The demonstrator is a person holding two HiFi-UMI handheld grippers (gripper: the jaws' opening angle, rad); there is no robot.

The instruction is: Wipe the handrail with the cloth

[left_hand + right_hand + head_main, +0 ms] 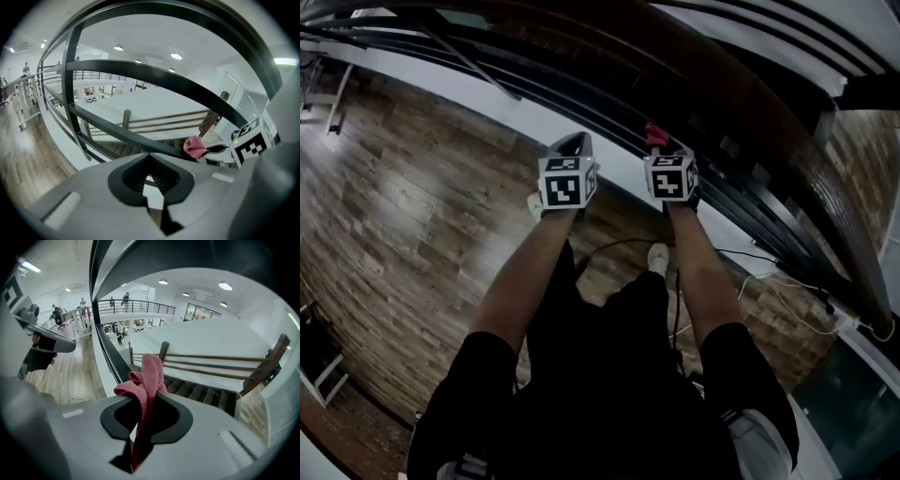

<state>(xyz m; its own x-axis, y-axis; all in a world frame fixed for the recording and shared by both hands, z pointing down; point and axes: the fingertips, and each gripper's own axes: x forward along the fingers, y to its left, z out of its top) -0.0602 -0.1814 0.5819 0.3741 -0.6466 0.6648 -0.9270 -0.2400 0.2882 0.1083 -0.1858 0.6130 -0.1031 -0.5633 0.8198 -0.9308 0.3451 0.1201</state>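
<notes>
The dark wooden handrail [750, 89] runs from the top left down to the right edge, above black railing bars. My right gripper [662, 143] is shut on a red cloth [653, 134], held just below and in front of the rail. In the right gripper view the cloth [151, 373] sticks up out of the shut right gripper [143, 401], with the handrail [154, 254] arching overhead. My left gripper [574, 142] is level with it to the left, and the left gripper [149, 159] is shut on nothing. From the left gripper view the cloth [194, 146] shows to the right.
Black railing bars [140, 72] cross in front of both grippers. A staircase [201, 392] drops away beyond the railing. Below me are a wood-plank floor [403, 216], cables [769, 281] and the person's shoe [658, 256].
</notes>
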